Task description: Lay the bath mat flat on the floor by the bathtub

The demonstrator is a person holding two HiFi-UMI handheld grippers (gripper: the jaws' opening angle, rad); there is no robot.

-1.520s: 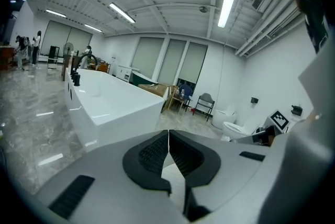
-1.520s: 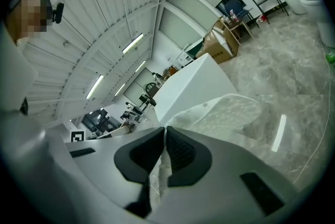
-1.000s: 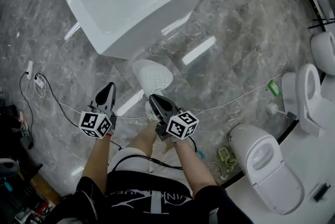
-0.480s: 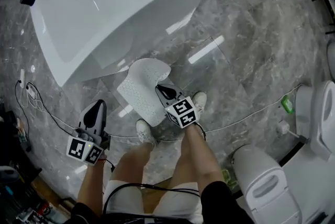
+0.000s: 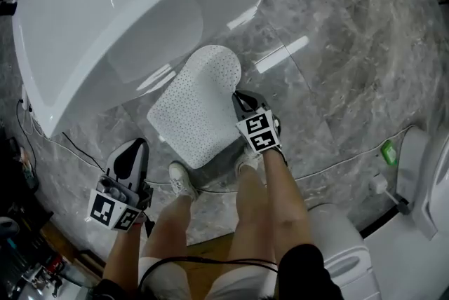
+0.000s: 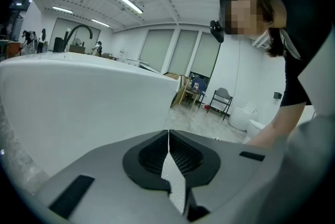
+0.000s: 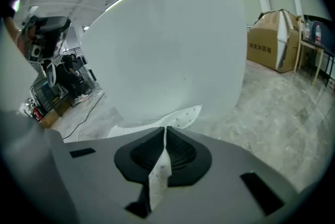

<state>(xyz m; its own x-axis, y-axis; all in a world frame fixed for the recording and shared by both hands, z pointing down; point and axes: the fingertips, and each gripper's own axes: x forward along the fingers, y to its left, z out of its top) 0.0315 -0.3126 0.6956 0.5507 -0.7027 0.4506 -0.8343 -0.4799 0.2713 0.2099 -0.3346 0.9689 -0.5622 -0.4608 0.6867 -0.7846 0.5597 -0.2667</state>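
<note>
The white perforated bath mat [image 5: 195,108] hangs spread out just above the grey marble floor, right beside the white bathtub [image 5: 105,11]. My right gripper [image 5: 242,101] is shut on the mat's right edge, and a strip of mat [image 7: 157,178] shows pinched between its jaws [image 7: 165,131]. The tub's wall [image 7: 167,45] stands close ahead of it. My left gripper [image 5: 132,150] is low at the left, apart from the mat, jaws together [image 6: 168,134]. A thin white speckled sliver shows low in their gap; I cannot tell what it is.
The person's shoes [image 5: 181,179] stand just behind the mat. A thin cable [image 5: 337,158] runs across the floor on the right, with a green item [image 5: 388,150] and a toilet [image 5: 347,253] beyond it. More cables [image 5: 42,130] lie left of the tub.
The person has stepped up to the tub. My right gripper has carried the mat forward, and it now hangs more spread out. My left gripper has dropped back to the lower left.
</note>
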